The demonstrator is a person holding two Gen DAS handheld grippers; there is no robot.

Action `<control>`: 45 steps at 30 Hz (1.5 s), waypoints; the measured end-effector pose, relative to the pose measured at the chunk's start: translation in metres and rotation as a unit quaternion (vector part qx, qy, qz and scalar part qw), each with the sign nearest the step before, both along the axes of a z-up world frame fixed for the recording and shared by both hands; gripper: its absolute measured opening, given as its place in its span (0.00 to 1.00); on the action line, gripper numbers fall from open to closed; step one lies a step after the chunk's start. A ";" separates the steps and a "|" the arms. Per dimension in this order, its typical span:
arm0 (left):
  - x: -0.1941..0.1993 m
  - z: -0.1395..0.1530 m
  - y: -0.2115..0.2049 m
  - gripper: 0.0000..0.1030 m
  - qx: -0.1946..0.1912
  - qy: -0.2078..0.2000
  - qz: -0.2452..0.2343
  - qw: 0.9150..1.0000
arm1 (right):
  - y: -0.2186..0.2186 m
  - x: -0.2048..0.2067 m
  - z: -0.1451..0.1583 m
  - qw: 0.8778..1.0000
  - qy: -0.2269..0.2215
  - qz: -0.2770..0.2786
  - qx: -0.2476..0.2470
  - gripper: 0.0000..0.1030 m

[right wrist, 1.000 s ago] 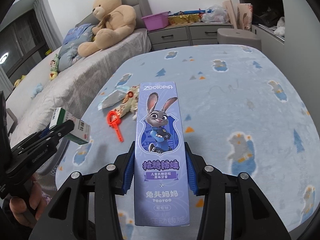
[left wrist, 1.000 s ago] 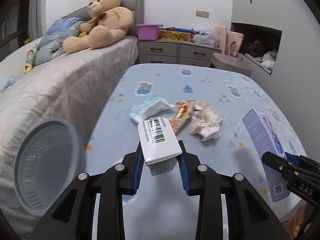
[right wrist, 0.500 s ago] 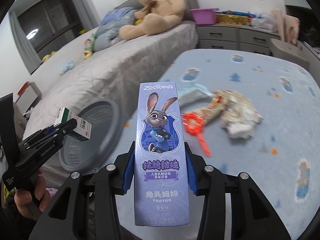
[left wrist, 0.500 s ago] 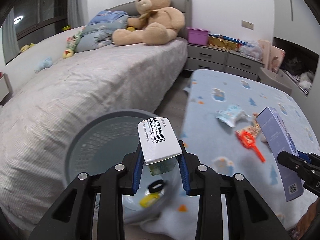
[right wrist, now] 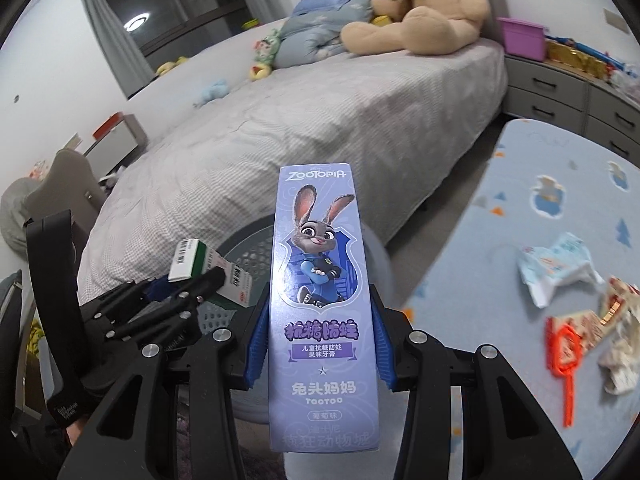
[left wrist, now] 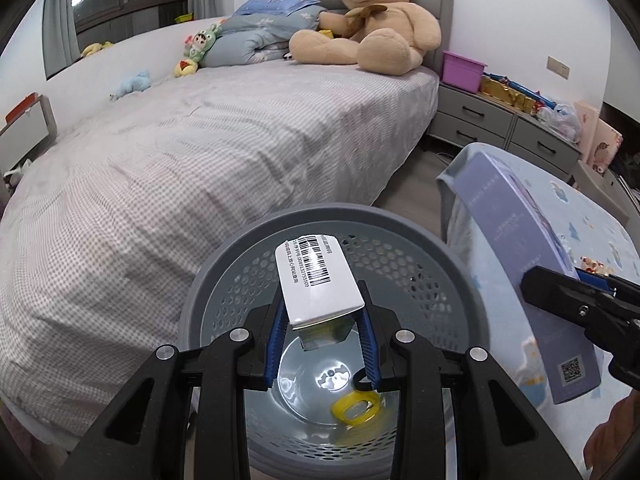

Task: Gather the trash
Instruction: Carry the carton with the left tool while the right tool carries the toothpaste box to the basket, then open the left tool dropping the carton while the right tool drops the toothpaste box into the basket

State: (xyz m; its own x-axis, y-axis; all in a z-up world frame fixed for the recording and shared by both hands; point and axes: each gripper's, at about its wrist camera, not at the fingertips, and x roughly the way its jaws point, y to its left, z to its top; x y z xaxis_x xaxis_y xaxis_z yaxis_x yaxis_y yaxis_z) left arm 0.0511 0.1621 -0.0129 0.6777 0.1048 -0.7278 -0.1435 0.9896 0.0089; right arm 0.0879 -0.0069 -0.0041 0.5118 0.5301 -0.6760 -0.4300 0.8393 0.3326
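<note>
— While the left gripper (left wrist: 322, 330) hangs over the bin, what's clamped in it?

— A small white carton (left wrist: 318, 280), barcode on top, green on its underside, pinched between the blue pads (left wrist: 276, 334). Its long axis runs straight out along the fingers, far end tipped up and away, directly above the mouth of the grey perforated waste basket (left wrist: 460, 280).

— And the right gripper (right wrist: 322, 344)?

— Closed on a tall lilac toothpaste box (right wrist: 320, 280) with a cartoon rabbit in police uniform and "ZOOTOPIA" printed across the top. It stands lengthwise along the fingers, the printed face toward the camera, top end pointing away toward the bed (right wrist: 320, 120). Seen from the left camera, that box (left wrist: 516, 236) sits just right of the basket, leaning over the edge of the blue blanket (left wrist: 600, 232).

— Anything in the basket?

— At the bottom, a yellow ring-shaped piece (left wrist: 356, 404) and a dark loop (left wrist: 362, 380) beside it, on the shiny base.

— What's left on the blanket?

— Crumpled blue-white wrapper (right wrist: 556, 268), a wad of crinkled packaging (right wrist: 616, 328), and an orange plastic tool (right wrist: 564, 360) lying against it. Behind, a big teddy bear (left wrist: 372, 20) sits at the head of the bed.
</note>
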 end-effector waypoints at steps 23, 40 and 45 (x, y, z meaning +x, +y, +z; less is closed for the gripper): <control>0.008 -0.023 0.025 0.32 0.005 0.027 0.032 0.999 | 0.036 0.020 -0.041 0.998 0.032 0.057 -0.016 0.44; 0.003 -0.017 0.028 0.63 0.012 0.015 0.054 0.998 | 0.035 0.015 -0.035 0.999 0.010 0.050 -0.019 0.58; 0.003 -0.016 0.028 0.63 0.014 0.013 0.055 0.998 | 0.034 0.014 -0.035 0.999 0.008 0.048 -0.021 0.58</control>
